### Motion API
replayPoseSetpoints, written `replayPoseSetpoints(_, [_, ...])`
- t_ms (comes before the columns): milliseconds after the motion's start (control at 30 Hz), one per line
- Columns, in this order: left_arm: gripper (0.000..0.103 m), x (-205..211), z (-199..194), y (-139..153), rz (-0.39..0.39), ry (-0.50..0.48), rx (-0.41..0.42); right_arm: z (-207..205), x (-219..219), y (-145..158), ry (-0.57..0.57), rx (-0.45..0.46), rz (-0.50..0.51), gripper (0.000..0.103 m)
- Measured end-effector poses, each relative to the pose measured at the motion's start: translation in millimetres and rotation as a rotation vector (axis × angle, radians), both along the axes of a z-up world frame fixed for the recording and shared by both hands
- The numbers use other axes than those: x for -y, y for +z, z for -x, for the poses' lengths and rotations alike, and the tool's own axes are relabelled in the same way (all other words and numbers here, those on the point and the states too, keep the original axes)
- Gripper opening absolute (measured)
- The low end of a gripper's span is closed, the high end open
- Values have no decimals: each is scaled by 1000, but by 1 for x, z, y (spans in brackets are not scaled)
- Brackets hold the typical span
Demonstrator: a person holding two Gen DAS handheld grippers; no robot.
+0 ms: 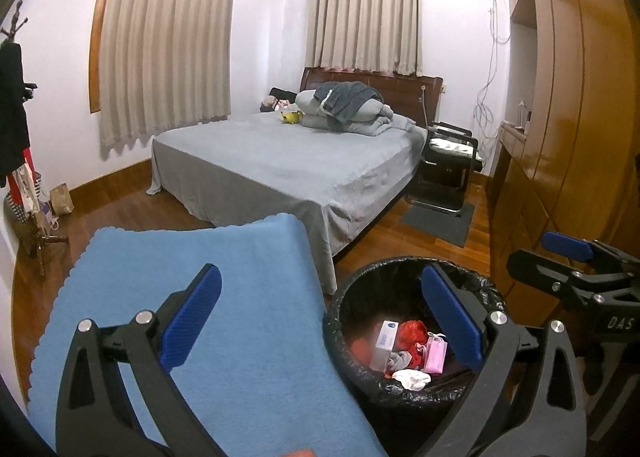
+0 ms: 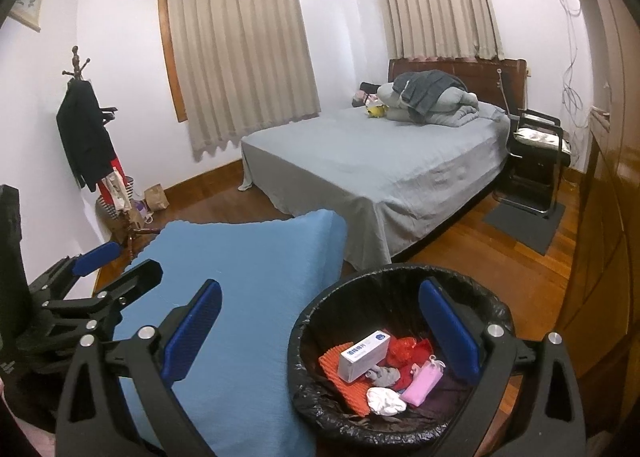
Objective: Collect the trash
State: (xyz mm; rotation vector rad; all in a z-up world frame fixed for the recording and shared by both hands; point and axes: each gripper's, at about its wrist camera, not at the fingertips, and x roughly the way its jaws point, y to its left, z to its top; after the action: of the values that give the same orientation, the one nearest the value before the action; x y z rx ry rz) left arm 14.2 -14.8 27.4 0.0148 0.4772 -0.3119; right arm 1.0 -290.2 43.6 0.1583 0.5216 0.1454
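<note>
Above the lined bin (image 2: 404, 341), both grippers (image 1: 320, 317) (image 2: 320, 329) gape wide, apparently empty.

Right gripper (image 2: 320, 331) jaws wide apart, empty, above round black-lined trash bin (image 2: 496, 307) containing white box (image 2: 362, 353), right of blue cloth (image 2: 248, 297).

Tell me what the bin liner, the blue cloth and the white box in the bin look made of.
Bin liner: thin black plastic film, glossy and crinkled at the rim. Blue cloth: soft matte fabric, possibly microfibre, with a scalloped edge. White box: likely printed cardboard, with sharp folded edges.
</note>
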Motion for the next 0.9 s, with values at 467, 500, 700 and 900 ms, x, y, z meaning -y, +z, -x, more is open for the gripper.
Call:
replayPoseSetpoints(467, [97, -2, 8, 5, -1, 1, 13, 3, -3, 1, 5, 5, 4, 97])
replayPoseSetpoints(500, [97, -2, 9, 5, -1, 1, 14, 3, -3, 1, 4, 5, 4, 97])
replayPoseSetpoints(700, [97, -2, 9, 6, -1, 2, 16, 3, -4, 1, 4, 5, 5, 97])
replayPoseSetpoints(900, [97, -2, 9, 6, -1, 2, 16, 3, -4, 0, 4, 4, 4, 97])
